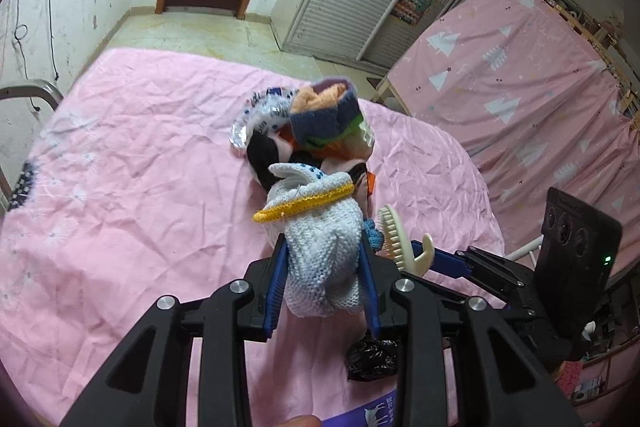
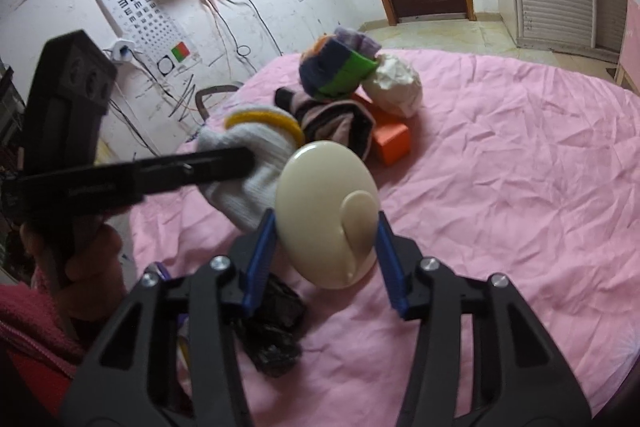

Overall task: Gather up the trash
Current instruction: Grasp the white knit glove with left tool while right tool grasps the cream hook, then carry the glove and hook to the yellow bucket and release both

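Note:
A white knit glove with a yellow cuff (image 1: 320, 259) sits between the blue pads of my left gripper (image 1: 325, 269), which is shut on it above the pink bed cover (image 1: 120, 187). In the right wrist view the same glove (image 2: 256, 163) shows under the left gripper's (image 2: 248, 163) black finger. My right gripper (image 2: 325, 261) is shut on a cream round brush (image 2: 326, 211), its back and loop handle facing the camera. The brush (image 1: 394, 239) also appears in the left wrist view, just right of the glove. A crumpled black plastic bag (image 2: 272, 327) lies below both grippers.
A pile lies mid-bed: a navy, green and orange sock bundle (image 2: 340, 67), a white crumpled wad (image 2: 394, 91), an orange box (image 2: 390, 143), black-pink cloth (image 2: 336, 127) and a foil bag (image 1: 260, 115). A person's hand (image 2: 80, 267) holds the left gripper. A metal chair (image 1: 36, 91) stands left.

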### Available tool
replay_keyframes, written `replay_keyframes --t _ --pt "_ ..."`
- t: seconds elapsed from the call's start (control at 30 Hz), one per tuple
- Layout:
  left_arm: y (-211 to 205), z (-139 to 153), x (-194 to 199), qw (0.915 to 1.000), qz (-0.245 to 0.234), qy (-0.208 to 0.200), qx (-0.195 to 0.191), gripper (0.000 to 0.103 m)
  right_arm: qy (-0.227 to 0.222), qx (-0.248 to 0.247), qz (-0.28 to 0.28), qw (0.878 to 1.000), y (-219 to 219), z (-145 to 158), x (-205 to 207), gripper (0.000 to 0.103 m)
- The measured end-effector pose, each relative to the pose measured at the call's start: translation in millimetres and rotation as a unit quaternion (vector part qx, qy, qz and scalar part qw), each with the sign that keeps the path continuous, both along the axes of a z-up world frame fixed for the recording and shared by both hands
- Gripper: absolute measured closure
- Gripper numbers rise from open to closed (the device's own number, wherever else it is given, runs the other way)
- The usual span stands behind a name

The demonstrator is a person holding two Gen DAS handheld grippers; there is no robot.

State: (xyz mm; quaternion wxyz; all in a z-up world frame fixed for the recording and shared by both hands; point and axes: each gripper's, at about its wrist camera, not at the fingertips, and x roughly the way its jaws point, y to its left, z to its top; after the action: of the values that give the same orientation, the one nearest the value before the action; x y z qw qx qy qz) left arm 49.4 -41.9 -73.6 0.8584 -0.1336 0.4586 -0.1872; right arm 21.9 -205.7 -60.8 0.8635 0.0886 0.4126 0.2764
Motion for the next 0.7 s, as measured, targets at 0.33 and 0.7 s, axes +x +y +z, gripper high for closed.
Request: replay_keyframes --t 0.33,0.7 --pt "5 27 -18 0.9989 0.017 -0.040 0.017 0.080 -0.024 0.009 -0.021 0.999 -14 14 -9 0.057" --pt "-33 54 -38 0.9961 -0.007 -0.078 0.039 0.080 -0.054 0.030 -0.086 0.994 -66 33 -36 0.056"
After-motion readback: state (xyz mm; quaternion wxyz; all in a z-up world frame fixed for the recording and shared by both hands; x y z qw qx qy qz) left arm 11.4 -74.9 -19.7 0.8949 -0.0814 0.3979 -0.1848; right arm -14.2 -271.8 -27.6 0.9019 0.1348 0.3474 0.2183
